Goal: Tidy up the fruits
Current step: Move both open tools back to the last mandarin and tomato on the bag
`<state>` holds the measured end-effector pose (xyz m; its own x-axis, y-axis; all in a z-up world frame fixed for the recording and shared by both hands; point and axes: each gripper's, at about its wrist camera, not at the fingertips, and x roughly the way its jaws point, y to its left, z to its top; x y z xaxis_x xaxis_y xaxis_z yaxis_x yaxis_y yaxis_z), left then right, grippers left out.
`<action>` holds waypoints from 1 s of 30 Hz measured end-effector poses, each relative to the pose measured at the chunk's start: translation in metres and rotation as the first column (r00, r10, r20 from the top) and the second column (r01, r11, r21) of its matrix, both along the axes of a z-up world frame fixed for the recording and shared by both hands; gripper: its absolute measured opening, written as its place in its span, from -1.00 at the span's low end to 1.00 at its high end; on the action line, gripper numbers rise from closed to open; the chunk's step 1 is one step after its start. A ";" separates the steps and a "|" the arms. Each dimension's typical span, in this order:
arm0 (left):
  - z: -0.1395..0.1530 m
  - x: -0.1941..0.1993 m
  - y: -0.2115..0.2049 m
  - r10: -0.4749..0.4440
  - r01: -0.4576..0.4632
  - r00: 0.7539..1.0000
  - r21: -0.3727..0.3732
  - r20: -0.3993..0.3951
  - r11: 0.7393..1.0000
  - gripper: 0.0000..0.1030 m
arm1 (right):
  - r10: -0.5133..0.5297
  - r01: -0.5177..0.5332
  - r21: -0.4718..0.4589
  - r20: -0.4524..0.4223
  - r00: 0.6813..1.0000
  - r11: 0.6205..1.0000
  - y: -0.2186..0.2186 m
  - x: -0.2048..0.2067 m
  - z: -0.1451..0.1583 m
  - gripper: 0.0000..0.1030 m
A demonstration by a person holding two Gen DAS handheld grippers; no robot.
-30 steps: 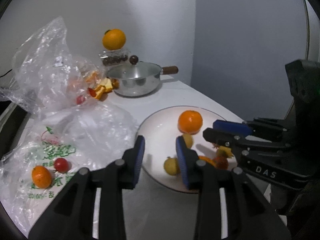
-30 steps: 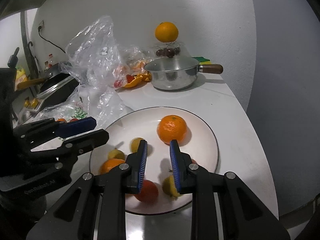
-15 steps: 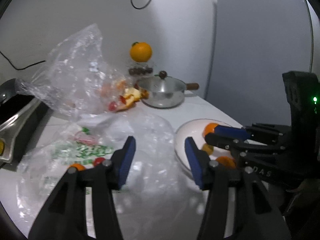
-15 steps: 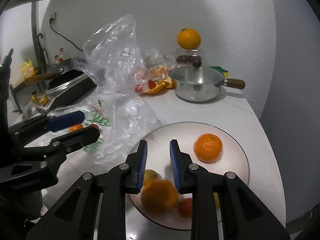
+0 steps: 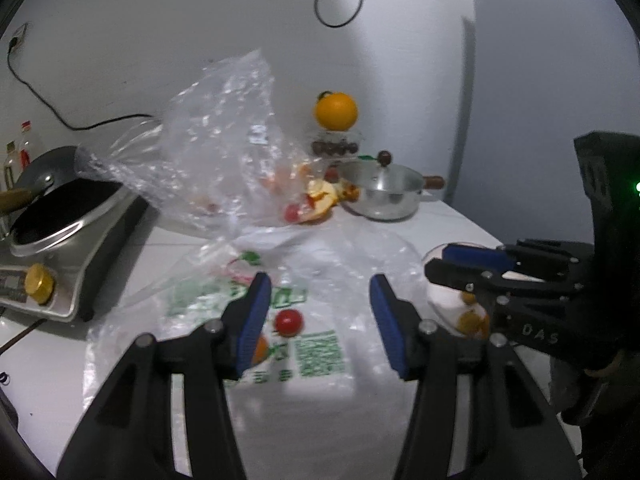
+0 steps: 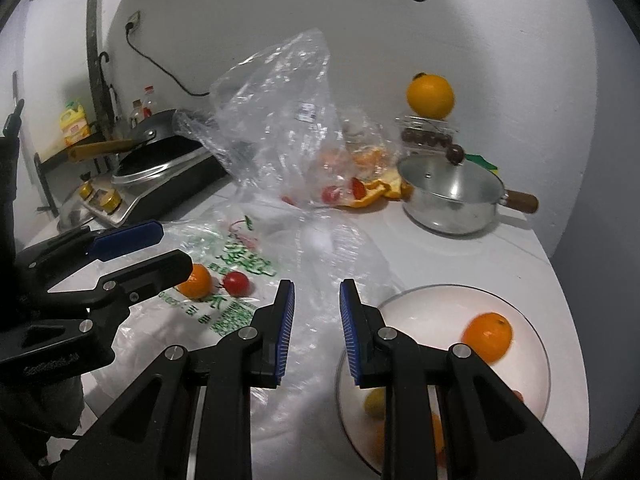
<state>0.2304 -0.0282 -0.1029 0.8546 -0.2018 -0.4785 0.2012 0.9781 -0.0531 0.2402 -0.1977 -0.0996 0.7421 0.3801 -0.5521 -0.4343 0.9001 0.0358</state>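
A cherry tomato (image 5: 289,322) (image 6: 236,283) and a small orange (image 6: 196,280) lie on a flat printed plastic bag (image 5: 320,352) (image 6: 240,260). My left gripper (image 5: 320,284) (image 6: 174,246) hovers open just in front of them, with nothing between its fingers; its left finger half hides the small orange (image 5: 260,350). My right gripper (image 6: 317,286) (image 5: 434,264) is shut and empty over the bag's right edge, beside the white plate (image 6: 440,308) (image 5: 444,300). The plate holds an orange (image 6: 487,336), a small yellow fruit (image 6: 374,400) and other fruit hidden behind my right gripper.
A crumpled clear bag (image 5: 224,152) stands behind with orange peels (image 5: 320,200) and tomatoes at its foot. A lidded steel pot (image 6: 452,196) sits at the back right, with a big orange (image 6: 430,96) on a clear box. An induction cooker with a pan (image 5: 60,220) fills the left.
Both grippers have swung left, away from the plate and over the printed bag. The left jaws have widened. The right jaws have stayed shut.
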 end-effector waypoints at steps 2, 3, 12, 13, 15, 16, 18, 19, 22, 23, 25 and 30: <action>-0.003 0.001 0.009 0.020 -0.020 1.000 -0.005 -0.009 1.000 0.03 | 0.009 -0.009 -0.005 -0.002 1.000 1.000 0.008 0.001 0.000 -0.51; -0.005 0.002 0.013 0.027 -0.027 1.000 -0.008 -0.014 1.000 0.03 | 0.013 -0.014 -0.007 -0.003 1.000 1.000 0.011 0.003 0.000 -0.51; -0.026 0.019 0.042 0.080 -0.080 0.993 0.004 -0.083 0.997 0.03 | 0.053 -0.054 -0.032 -0.017 0.998 0.998 0.047 0.017 -0.001 -0.36; -0.029 0.022 0.044 0.087 -0.087 0.992 0.005 -0.095 0.996 0.03 | 0.059 -0.059 -0.035 -0.021 0.998 0.998 0.051 0.019 -0.003 -0.36; -0.035 0.027 0.049 0.094 -0.095 0.988 0.002 -0.124 0.995 0.03 | 0.068 -0.069 -0.044 -0.032 0.997 0.997 0.059 0.024 -0.006 -0.36; -0.037 0.028 0.051 0.097 -0.098 0.987 -0.004 -0.131 0.995 0.03 | 0.072 -0.074 -0.045 -0.036 0.997 0.996 0.061 0.026 -0.008 -0.36; -0.041 0.030 0.055 0.093 -0.098 0.985 -0.028 -0.147 0.995 0.04 | 0.077 -0.080 -0.056 -0.058 0.995 0.995 0.068 0.033 -0.015 -0.36; -0.043 0.031 0.057 0.091 -0.098 0.984 -0.036 -0.156 0.995 0.04 | 0.077 -0.081 -0.058 -0.068 0.995 0.995 0.070 0.036 -0.017 -0.36; -0.048 0.036 0.059 0.094 -0.103 0.980 -0.043 -0.175 0.994 0.06 | 0.083 -0.090 -0.056 -0.109 0.991 0.994 0.078 0.046 -0.025 -0.36; -0.049 0.037 0.060 0.093 -0.103 0.979 -0.048 -0.181 0.994 0.06 | 0.086 -0.093 -0.057 -0.121 0.989 0.994 0.080 0.048 -0.028 -0.36; -0.052 0.040 0.062 0.090 -0.102 0.977 -0.054 -0.193 0.993 0.06 | 0.092 -0.101 -0.058 -0.144 0.985 0.993 0.085 0.053 -0.033 -0.36; -0.059 0.045 0.072 0.100 -0.123 0.968 -0.086 -0.229 0.989 0.06 | 0.121 -0.134 -0.046 -0.215 0.969 0.990 0.100 0.064 -0.047 -0.36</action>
